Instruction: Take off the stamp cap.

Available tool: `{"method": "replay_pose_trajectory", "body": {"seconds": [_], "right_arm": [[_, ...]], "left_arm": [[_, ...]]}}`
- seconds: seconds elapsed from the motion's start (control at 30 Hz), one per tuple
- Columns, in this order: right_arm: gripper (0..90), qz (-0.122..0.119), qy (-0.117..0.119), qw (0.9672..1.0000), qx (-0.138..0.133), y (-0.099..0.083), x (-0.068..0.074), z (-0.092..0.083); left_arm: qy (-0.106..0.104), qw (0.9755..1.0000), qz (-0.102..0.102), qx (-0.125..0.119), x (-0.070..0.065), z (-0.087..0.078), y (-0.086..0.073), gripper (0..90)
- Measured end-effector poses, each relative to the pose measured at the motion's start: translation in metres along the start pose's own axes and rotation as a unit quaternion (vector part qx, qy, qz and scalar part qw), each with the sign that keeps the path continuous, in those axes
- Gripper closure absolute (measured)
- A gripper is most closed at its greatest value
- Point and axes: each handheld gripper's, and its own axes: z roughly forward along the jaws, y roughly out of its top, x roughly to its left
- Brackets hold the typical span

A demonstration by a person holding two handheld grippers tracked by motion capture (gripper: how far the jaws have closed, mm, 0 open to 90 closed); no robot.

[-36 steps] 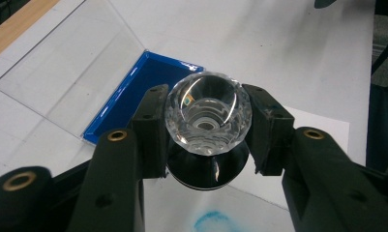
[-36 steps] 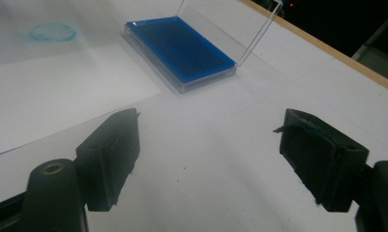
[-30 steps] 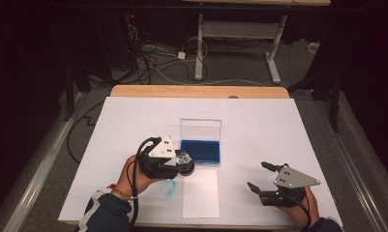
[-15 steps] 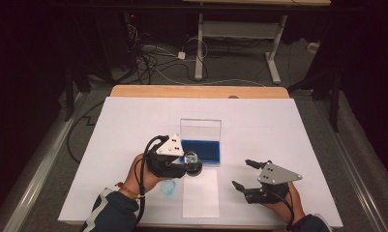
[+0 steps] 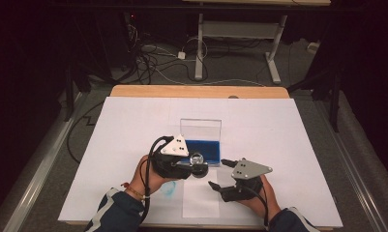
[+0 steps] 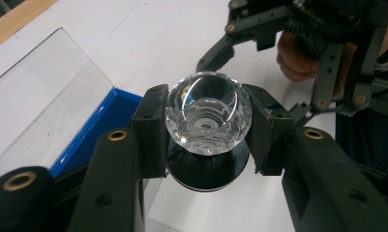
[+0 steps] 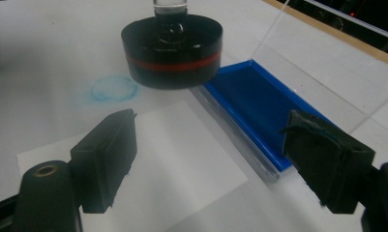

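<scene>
Stamp with a faceted clear crystal knob and a round black base banded in red (image 6: 208, 118) is held by the knob between the jaws of the left gripper (image 5: 182, 162), which are closed snugly on it; in the high view it sits at centre frame, just below the ink tray. The knob grip leaves the base free and level underneath, probably so that the face can be pressed flat. In the right gripper view the base (image 7: 172, 48) hangs at top centre, lifted off the surface; whether it overlaps the tray edge cannot be told.

Blue ink pad in a clear plastic case with an upright lid (image 5: 201, 145) lies above centre in the high view, lid standing on the far side, so access is from the near side. A white sheet of paper (image 5: 200, 198) lies at lower centre, directly under the path of the stamp. A faint blue round mark (image 5: 168, 189) shows on the white table covering (image 5: 288, 145), left of the sheet.

The right gripper (image 5: 220, 174) is held at lower right of centre, jaws spread wide and empty, close beside the stamp base; a judgement: it is poised to steady the sheet or tray. Its near jaw stands closest to the stamp's route.
</scene>
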Motion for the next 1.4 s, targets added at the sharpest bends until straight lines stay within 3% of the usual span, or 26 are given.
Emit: {"method": "replay_pose_trajectory", "body": {"seconds": [0.27, 0.47, 0.63, 0.93, 1.4], "right_arm": [[18.8, -0.007, 0.012, 0.9999, 0.0, 0.009, 0.013, 0.033], [20.8, -0.005, 0.012, 0.9999, -0.003, 0.01, 0.016, 0.044], [25.6, 0.003, 0.012, 0.9998, -0.017, 0.01, 0.017, 0.043], [34.1, -0.005, 0.004, 0.9998, -0.02, 0.01, 0.018, 0.041], [35.6, -0.021, -0.008, 0.9995, -0.023, 0.009, 0.021, 0.038]], "left_arm": [[-0.007, 1.0, -0.002, -0.001, -0.004, 0.004, 0.0, 54.2], [-0.014, 0.9999, 0.0, -0.002, -0.009, 0.009, 0.0, 54.2], [-0.013, 0.9999, -0.002, -0.004, -0.009, 0.009, 0.0, 54.1], [-0.012, 0.9999, -0.004, -0.009, -0.009, 0.008, -0.001, 54.2], [-0.007, 0.9999, -0.008, -0.009, -0.006, 0.006, -0.003, 54.2]]}}
